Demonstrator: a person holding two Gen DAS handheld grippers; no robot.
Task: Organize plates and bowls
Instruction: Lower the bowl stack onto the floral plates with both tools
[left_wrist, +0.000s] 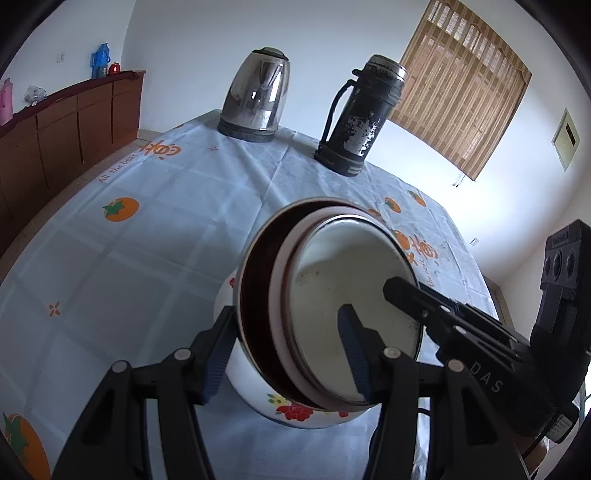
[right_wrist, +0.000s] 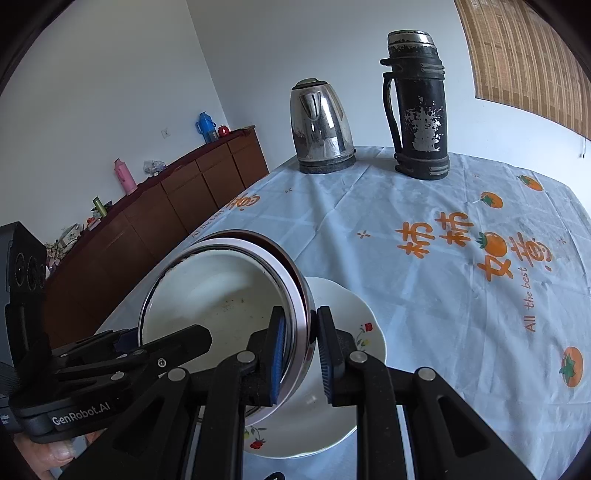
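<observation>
I have a nested stack of bowls (left_wrist: 332, 314) held tipped on edge between both grippers, over a white floral plate (right_wrist: 343, 321) that lies on the table (left_wrist: 147, 258). From my left wrist view the stack opens toward the right, and I can count a dark outer bowl, a white rim inside it and a white enamel bowl innermost; its lower edge sits in or just over the floral dish, though I cannot tell whether it touches.

My left gripper (left_wrist: 284, 354) is clamped on the stack: one blue pad presses the dark outer wall, the other sits inside the innermost bowl, so the jaws stand about half apart around the walls. My right gripper (right_wrist: 301, 354) pinches the opposite rim, one pad inside, the other on the shiny outer wall, jaws nearly together. Each gripper appears in the other's view, reaching into the white bowl from the side.

The table wears a pale blue checked cloth (right_wrist: 443, 295) printed with orange persimmons and lettering. At its far end stand a steel kettle (left_wrist: 256, 99) and a worn black thermos (left_wrist: 364, 114), apart from each other and well away from the bowls. A brown sideboard (right_wrist: 166, 206) runs along the wall to the left, with a blue flask (right_wrist: 205, 127) and a pink one (right_wrist: 125, 177) on top. A bamboo blind (left_wrist: 461, 96) hangs at the upper right.
</observation>
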